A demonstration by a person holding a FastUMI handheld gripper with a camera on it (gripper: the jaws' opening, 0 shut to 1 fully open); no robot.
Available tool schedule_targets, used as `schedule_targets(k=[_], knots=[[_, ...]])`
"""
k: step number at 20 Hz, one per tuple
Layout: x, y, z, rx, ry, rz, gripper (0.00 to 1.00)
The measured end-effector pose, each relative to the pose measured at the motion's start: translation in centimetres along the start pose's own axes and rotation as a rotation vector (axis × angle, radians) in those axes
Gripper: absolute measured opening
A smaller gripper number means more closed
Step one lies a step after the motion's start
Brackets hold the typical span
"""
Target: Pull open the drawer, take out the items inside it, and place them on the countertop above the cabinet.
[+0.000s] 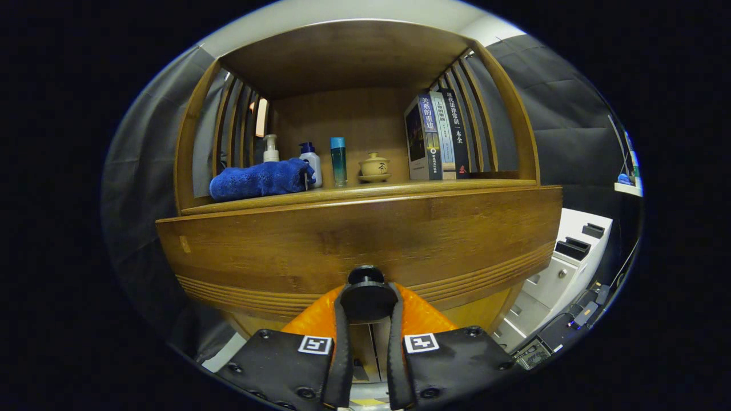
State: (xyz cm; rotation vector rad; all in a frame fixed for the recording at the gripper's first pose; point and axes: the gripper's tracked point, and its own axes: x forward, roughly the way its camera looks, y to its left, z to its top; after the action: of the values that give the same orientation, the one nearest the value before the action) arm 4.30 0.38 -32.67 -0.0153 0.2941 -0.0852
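wooden drawer (365, 240) front with round dark knob (365, 294) at its 6 o'clock; countertop (365, 194) at 12 o'clock

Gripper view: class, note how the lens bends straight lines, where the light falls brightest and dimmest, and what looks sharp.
In the gripper view, the fisheye bows the drawer front into a curve; the countertop items are sharp and evenly lit; the shelf's upper recess is dim; the gripper, fingers closed on the round knob, looms large.
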Motion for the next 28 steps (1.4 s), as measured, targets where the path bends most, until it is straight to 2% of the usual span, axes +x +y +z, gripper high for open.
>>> schedule_targets(k=[28], knots=[[-10.5, 0.2, -2.0, 0.002, 0.037, -0.015, 0.32]])
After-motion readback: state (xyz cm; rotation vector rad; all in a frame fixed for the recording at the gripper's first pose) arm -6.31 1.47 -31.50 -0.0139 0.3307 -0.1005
